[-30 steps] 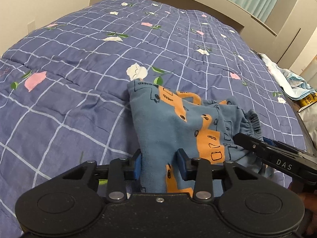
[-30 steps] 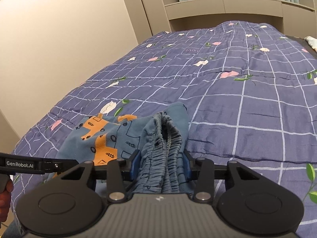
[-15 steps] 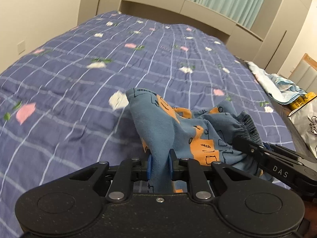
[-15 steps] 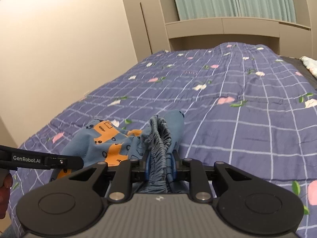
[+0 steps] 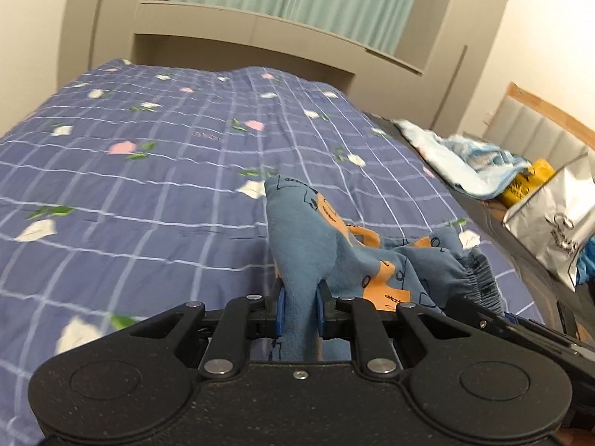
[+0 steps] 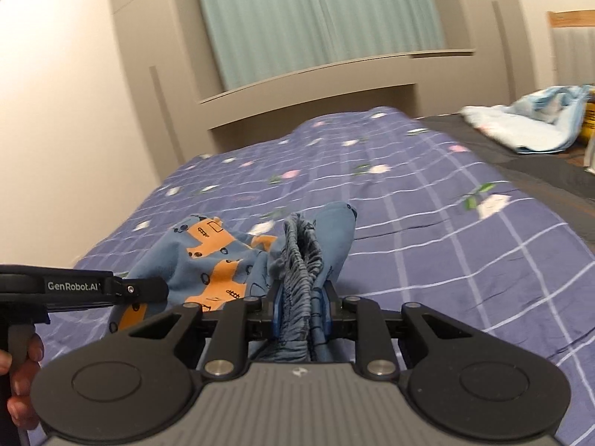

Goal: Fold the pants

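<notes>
Only from the right wrist, pants' (image 6: 208, 260) gathered waistband (image 6: 299, 260).

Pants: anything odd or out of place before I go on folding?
Nothing damaged. The pants are bunched, not flat, between the left gripper, shut on plain fabric, and the right gripper, shut on the waistband. They hang over the quilt.

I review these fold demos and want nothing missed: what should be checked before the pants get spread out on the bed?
1. Left tool shut on the pants: ok.
2. Right tool shut on the elastic waistband: ok.
3. Pants untangled between the two tools: not ok, bunched.
4. Which part the left tool holds, leg or hem: cannot tell.
5. Bare quilt ahead to lay them on: ok.
</notes>
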`<state>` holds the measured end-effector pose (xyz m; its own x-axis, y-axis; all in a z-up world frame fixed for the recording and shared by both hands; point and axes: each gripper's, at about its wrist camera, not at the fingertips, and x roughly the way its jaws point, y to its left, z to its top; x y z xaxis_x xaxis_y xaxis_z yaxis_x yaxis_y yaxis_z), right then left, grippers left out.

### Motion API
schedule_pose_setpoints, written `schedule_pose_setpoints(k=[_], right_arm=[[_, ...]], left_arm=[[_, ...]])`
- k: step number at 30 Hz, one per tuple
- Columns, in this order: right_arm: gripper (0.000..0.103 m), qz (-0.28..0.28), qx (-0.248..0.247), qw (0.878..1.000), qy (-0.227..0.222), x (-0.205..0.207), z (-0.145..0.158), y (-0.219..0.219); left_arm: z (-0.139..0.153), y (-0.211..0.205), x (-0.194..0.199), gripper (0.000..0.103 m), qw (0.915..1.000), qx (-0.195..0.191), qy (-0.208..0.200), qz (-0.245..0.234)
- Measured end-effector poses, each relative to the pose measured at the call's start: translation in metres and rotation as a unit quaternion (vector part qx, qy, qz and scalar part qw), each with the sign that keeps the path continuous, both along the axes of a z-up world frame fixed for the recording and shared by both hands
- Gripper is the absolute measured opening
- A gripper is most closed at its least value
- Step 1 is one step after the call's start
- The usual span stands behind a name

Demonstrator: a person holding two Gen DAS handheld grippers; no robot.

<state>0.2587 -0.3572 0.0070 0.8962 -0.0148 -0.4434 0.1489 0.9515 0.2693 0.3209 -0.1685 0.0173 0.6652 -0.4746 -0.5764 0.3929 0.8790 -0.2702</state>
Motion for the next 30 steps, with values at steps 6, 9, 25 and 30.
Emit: schedule_pose_setpoints(k=[6, 9, 25, 30], right_arm=[[0.025, -0.032, 0.032, 0.999, 0.022, 0.003, -0.021, -0.014], [0.028, -0.032, 0.029, 0.999, 0.026, 0.005, -0.026, -0.015], [0.079, -0.037, -0.013, 0.999, 0.020, -0.010, -0.010, -0.014], [0.092, -0.043, -0.029, 0.999, 0.003, -0.027, 0.005, -0.012]], left_arm=[[-0.013, -0.014, 0.008, 0.019, 0.9993, 0.032, -0.007, -0.015], [-0.016, -0.009, 0.008, 0.020, 0.9994, 0.032, -0.001, -0.014], [0.011, 0.000, -0.014, 0.074, 0.9983, 0.048, -0.028, 0.018], [0.026, 0.008, -0.032, 0.096, 0.9967, 0.057, -0.045, 0.036]])
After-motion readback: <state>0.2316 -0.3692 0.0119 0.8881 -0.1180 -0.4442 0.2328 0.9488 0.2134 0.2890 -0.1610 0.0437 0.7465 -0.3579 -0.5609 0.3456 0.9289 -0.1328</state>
